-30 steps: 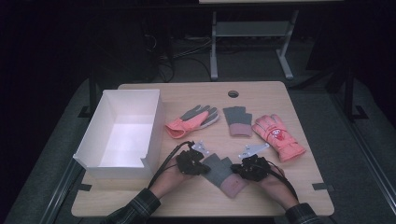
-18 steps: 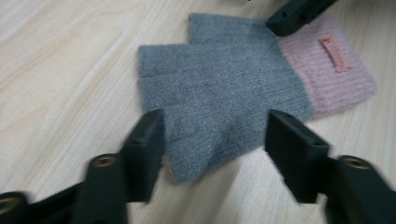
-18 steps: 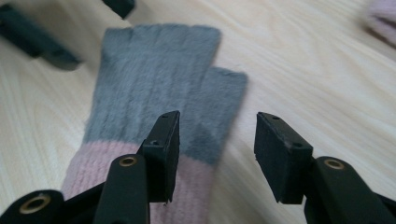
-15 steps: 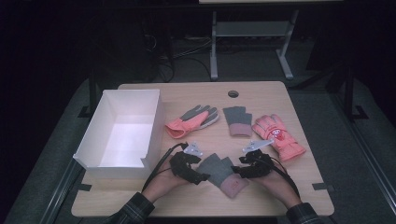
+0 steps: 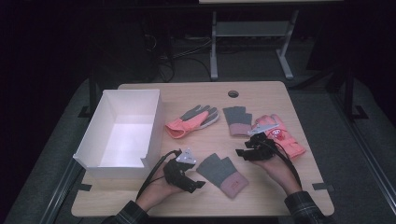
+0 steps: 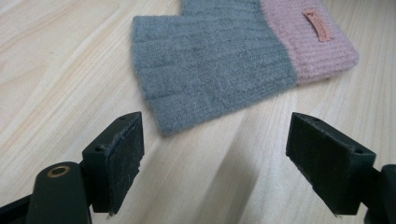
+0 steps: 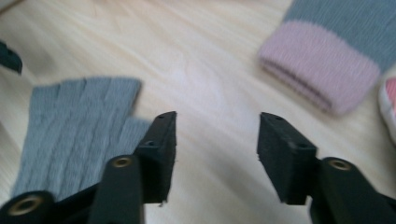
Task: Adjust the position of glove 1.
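1. The grey-and-pink glove [image 5: 221, 174] lies flat on the worktop [image 5: 280, 196], low centre of the high view
2. Left hand-held gripper [image 5: 200, 185] has just spread wide, glove loose ahead; re-pinch at the knit edge
3. Right hand-held gripper [image 5: 239, 153], half open and holding nothing, should take the matching glove [image 5: 236, 120] by its cuff

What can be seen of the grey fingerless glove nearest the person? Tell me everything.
The grey fingerless glove is ribbed knit with a pink cuff bearing a small brown tag. It lies flat on the wooden table, cuff toward the person, between the left gripper and right gripper. Both grippers have open jaws and neither touches it.
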Tool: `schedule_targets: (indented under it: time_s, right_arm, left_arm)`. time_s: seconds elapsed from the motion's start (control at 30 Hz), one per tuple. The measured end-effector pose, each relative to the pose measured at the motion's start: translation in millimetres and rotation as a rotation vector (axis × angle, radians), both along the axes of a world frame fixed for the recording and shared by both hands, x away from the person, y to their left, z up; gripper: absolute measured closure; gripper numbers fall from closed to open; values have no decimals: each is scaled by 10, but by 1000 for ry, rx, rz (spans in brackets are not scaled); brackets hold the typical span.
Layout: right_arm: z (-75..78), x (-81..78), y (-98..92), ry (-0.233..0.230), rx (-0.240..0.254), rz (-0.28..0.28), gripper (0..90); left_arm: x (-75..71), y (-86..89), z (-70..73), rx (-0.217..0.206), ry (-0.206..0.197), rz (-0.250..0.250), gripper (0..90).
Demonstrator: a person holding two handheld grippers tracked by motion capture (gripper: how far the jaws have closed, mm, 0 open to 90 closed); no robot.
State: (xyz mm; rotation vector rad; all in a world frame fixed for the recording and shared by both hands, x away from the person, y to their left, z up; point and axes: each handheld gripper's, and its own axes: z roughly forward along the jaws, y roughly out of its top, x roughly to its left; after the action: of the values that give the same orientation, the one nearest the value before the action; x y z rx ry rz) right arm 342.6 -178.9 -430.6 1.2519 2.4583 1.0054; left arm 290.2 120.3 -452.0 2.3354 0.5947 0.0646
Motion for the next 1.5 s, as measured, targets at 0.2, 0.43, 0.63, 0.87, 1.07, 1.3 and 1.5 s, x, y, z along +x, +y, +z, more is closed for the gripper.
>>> schedule_targets:
  time_s: [0.2, 0.43, 0.63, 0.87, 1.07, 1.3, 1.5]
  right_arm:
    - [63, 136, -1, -42, -10, -22, 556]
    - [108, 477, -17, -40, 4, -102, 708]
    - [48, 780, -29, -13, 3, -179, 664]
    - [-7, 1081, -12, 29, 31, -239, 637]
    - [-55, 1217, 62, 42, 15, -270, 627]
    - [-199, 1293, 117, 82, 13, -310, 630]
    - [-267, 1306, 178, 74, -39, -320, 732]
  left_arm:
    - [0, 9, -8, 6, -2, -4, 184]
    - [12, 6, -20, 0, -1, 8, 184]
    - [24, 4, -30, 13, 8, -8, 184]
    - [38, 3, -31, 15, 5, -4, 186]
    - [38, -1, -31, 17, -4, 0, 188]
    - [34, -5, -32, 24, -12, -5, 190]
    - [36, -1, -31, 29, -15, -7, 195]
